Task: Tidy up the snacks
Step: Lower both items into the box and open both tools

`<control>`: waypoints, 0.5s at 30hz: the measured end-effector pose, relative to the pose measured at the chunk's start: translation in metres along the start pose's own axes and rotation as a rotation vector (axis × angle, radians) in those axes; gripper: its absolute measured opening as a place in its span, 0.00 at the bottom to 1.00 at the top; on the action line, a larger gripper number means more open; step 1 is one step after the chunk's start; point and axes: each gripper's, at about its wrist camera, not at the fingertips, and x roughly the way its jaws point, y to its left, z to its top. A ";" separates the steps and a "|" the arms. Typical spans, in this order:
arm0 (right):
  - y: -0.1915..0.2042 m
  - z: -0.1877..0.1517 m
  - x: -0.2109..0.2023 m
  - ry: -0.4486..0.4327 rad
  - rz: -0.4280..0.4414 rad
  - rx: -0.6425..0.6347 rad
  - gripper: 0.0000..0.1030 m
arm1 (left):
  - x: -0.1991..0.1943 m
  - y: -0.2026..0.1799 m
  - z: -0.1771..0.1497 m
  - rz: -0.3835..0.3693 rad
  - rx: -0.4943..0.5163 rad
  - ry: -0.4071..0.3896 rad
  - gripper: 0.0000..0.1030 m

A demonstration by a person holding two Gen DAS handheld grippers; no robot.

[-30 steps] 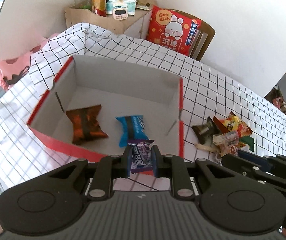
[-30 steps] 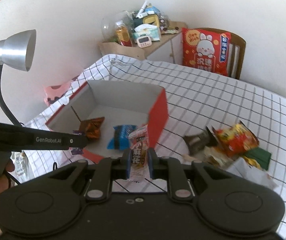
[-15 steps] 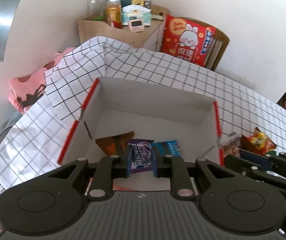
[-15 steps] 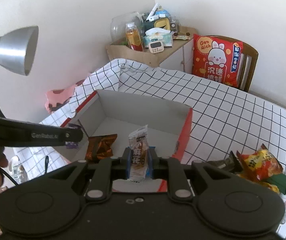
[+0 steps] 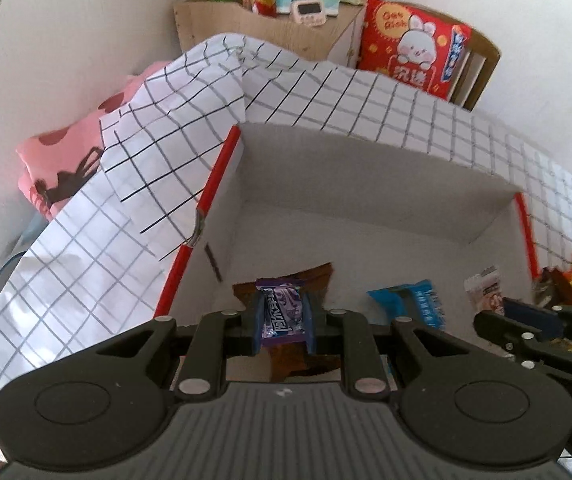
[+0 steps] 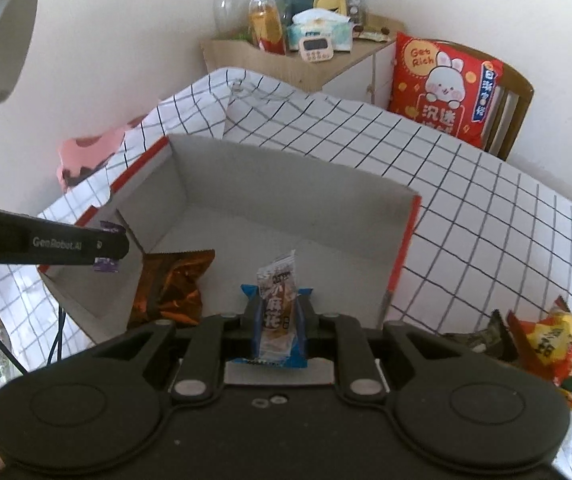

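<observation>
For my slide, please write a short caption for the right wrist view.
Right gripper holds a snack packet over the open box, above a blue packet and beside an orange one.

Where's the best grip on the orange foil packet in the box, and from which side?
Judging by its pose, take the orange foil packet across its narrower middle, coming from above. It lies flat on the floor of the cardboard box near the left wall, so a sideways approach looks blocked. Its crimped ends flare out, while the waist looks narrow enough to pinch. Both grippers are currently full.
</observation>
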 end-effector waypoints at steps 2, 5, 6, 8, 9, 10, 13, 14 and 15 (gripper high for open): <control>0.001 0.001 0.009 0.022 -0.005 -0.003 0.15 | 0.009 0.003 0.001 0.009 -0.001 0.018 0.19; 0.004 0.000 0.022 0.052 -0.014 -0.013 0.15 | 0.023 0.006 0.000 0.018 -0.011 0.059 0.19; 0.005 0.000 0.026 0.059 -0.017 -0.017 0.15 | 0.026 0.005 -0.001 0.017 -0.010 0.070 0.19; 0.007 -0.001 0.034 0.077 -0.022 -0.026 0.15 | 0.031 0.004 -0.003 0.027 0.000 0.078 0.19; 0.008 -0.002 0.037 0.083 -0.023 -0.028 0.15 | 0.033 0.004 -0.004 0.026 0.002 0.084 0.19; 0.009 -0.002 0.039 0.089 -0.021 -0.031 0.15 | 0.035 0.004 -0.005 0.022 -0.001 0.090 0.19; 0.010 -0.004 0.044 0.107 -0.017 -0.034 0.16 | 0.039 0.004 -0.007 0.014 -0.006 0.108 0.19; 0.010 -0.005 0.045 0.110 -0.020 -0.036 0.17 | 0.040 0.004 -0.007 0.016 -0.005 0.110 0.19; 0.010 -0.005 0.045 0.112 -0.020 -0.036 0.17 | 0.041 0.003 -0.008 0.017 -0.003 0.111 0.19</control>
